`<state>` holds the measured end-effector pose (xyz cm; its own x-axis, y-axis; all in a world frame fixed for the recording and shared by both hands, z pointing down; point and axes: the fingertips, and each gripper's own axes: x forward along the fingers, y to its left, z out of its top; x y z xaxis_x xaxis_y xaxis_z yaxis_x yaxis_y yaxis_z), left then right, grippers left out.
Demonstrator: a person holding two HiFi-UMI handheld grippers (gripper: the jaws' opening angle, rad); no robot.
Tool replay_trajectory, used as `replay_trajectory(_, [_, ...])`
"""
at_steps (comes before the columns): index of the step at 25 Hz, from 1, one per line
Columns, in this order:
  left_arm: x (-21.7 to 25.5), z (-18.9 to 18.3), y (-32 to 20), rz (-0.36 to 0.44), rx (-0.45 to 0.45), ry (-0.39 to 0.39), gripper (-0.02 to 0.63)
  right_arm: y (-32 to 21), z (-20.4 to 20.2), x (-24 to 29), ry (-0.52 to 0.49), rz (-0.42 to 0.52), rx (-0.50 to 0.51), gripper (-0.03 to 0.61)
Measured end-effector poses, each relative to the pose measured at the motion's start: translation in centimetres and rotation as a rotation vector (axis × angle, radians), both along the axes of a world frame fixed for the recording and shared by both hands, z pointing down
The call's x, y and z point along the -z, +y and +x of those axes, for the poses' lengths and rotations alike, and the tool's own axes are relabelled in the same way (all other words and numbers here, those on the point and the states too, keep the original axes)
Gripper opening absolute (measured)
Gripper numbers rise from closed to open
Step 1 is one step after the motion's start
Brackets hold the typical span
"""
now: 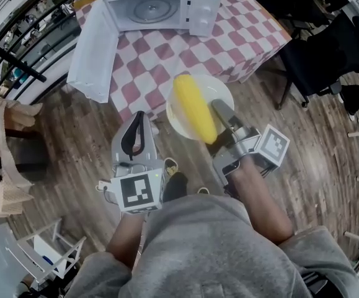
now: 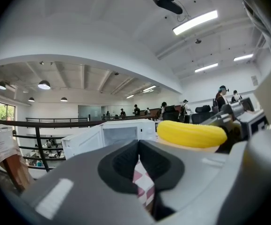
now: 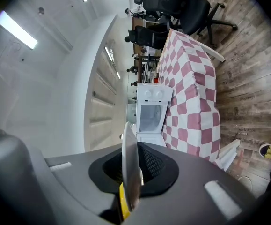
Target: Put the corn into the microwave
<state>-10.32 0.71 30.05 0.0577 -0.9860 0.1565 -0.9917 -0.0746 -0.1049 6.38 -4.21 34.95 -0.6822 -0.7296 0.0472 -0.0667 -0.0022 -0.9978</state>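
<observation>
Both grey, black-padded: left tongs (image 1: 139, 117), right tongs (image 1: 219, 107). White marker cubes (image 1: 136, 192), black squares. Grey sweatshirt (image 1: 198, 244).

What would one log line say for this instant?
right gripper: shut on plate rim; corn: on plate; left gripper: shut, empty; microwave: door open

Glossy plate (image 1: 221, 92), checked cloth (image 1: 253, 36), wd floor (image 1: 319, 148)

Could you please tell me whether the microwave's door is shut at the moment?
No, the door of the microwave stands swung wide open, and the glass turntable inside shows.
</observation>
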Motion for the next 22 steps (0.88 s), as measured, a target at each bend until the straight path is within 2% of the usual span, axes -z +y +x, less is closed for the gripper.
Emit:
replay_trajectory(3, [-0.2,-0.9,-1.2,0.016,-0.003,-0.001,0.011,-1.0,-0.6,-0.2,0.005,-0.005,-0.010,0.021])
replay_trajectory(22, [-0.8,-4.6,-7.6,0.001,-0.083,0.024,0.011,-6.0,-4.3,-0.7,0.011,-0.016,-0.087,0.020])
